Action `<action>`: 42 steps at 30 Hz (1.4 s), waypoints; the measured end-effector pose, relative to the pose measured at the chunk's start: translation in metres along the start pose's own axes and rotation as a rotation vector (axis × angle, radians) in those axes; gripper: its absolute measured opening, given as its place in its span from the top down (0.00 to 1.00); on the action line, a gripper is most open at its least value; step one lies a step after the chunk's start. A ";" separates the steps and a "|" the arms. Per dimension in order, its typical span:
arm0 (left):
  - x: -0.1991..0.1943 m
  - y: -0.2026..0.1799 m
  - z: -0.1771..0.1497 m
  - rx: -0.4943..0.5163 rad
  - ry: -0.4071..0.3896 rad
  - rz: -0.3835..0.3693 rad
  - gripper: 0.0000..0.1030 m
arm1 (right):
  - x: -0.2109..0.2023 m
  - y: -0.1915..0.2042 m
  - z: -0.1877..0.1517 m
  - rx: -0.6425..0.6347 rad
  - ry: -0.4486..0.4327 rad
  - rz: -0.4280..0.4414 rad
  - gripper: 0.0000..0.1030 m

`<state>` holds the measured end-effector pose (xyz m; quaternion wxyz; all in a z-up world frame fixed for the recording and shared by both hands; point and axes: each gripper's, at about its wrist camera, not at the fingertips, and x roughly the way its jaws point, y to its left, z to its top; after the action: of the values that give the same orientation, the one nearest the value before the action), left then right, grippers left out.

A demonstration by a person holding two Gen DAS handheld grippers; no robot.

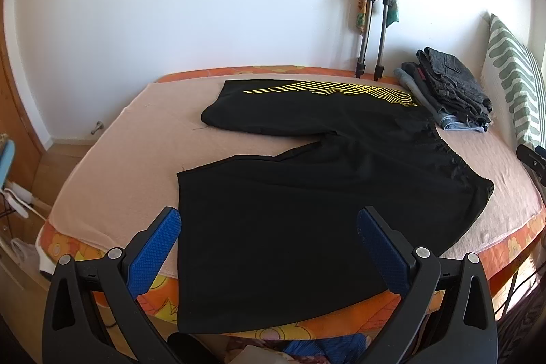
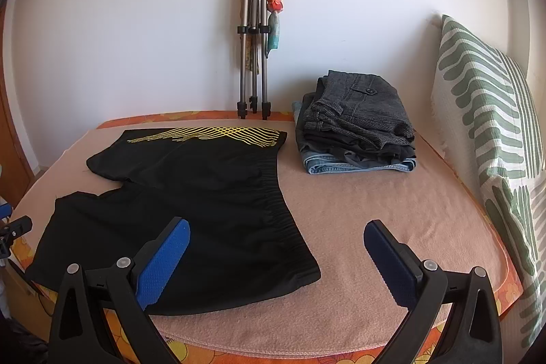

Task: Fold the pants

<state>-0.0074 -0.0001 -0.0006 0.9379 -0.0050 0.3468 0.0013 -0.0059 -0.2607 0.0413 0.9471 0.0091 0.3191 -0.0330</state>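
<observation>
Black pants (image 1: 307,210) are spread flat on pink blanket (image 2: 358,227); folded stack (image 2: 358,132) beside. Tripod (image 2: 254,33) is leaned on wall. Left gripper (image 1: 269,227) and right gripper (image 2: 276,237) are held released, empty.

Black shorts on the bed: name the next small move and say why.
Probably lower both open grippers to pinch the near edge: the left gripper at the near leg's hem, the right gripper at the waistband corner. The black shorts lie flat and unfolded on the pink blanket, with neither gripper holding anything.
</observation>
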 end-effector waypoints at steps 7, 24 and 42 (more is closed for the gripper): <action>-0.001 0.002 -0.001 -0.003 0.004 -0.007 0.00 | 0.000 -0.001 0.000 0.001 0.000 -0.002 0.00; -0.002 0.029 0.001 0.082 0.028 -0.047 0.15 | 0.008 0.010 -0.004 -0.204 0.028 0.184 0.20; 0.009 0.040 -0.032 0.299 0.278 -0.271 0.62 | 0.046 0.099 -0.067 -0.762 0.305 0.593 0.62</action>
<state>-0.0221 0.0394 -0.0310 0.8630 0.0872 0.4652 -0.1766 -0.0036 -0.1622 -0.0404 0.7945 -0.2421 0.4266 0.3581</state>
